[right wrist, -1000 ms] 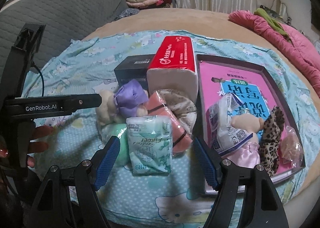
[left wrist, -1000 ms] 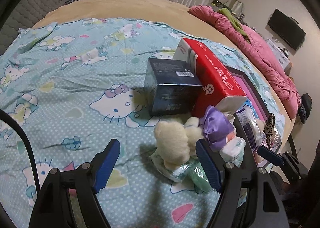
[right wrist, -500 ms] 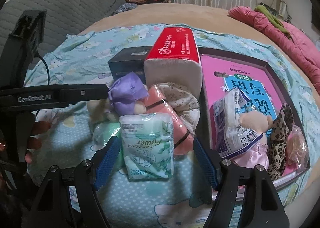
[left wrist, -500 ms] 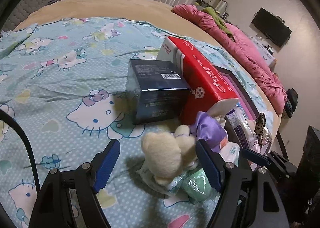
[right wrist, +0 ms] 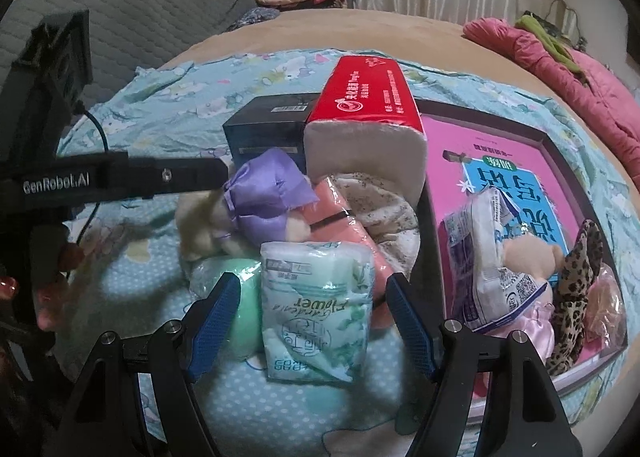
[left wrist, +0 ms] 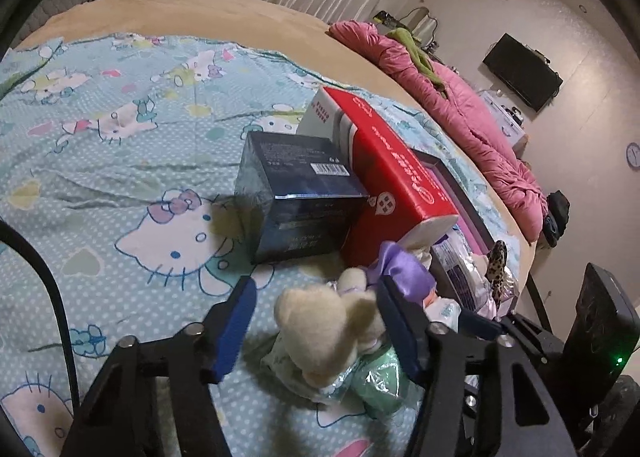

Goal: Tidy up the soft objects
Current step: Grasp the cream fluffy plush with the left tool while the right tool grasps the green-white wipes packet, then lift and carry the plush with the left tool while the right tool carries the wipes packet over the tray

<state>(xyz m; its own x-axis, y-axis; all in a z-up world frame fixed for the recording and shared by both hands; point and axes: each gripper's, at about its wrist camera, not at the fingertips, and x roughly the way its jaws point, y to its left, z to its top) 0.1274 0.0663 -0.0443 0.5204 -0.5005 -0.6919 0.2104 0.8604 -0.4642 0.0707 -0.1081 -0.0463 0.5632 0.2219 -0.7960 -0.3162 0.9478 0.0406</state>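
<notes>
A pile of soft things lies on the blue Hello Kitty sheet (left wrist: 120, 177). A cream plush toy (left wrist: 328, 329) with a purple satin bow (left wrist: 404, 273) sits between the fingers of my open left gripper (left wrist: 316, 321). It also shows in the right wrist view (right wrist: 200, 225). My open right gripper (right wrist: 312, 321) has a green "Flower" tissue pack (right wrist: 316, 305) between its fingers. A mint pack (right wrist: 236, 297), a pink pack (right wrist: 344, 217) and a speckled cloth (right wrist: 384, 209) lie behind.
A dark blue box (left wrist: 296, 197) and a red tissue pack (left wrist: 392, 185) stand behind the pile. A pink-lined tray (right wrist: 520, 177) at the right holds a purple-printed pack (right wrist: 488, 257), a plush (right wrist: 532, 257) and a leopard scrunchie (right wrist: 576, 289). A pink quilt (left wrist: 460, 109) lies on the bed's far side.
My left gripper has moved forward around the cream plush toy. My right gripper has moved closer around the green tissue pack. Both stay open.
</notes>
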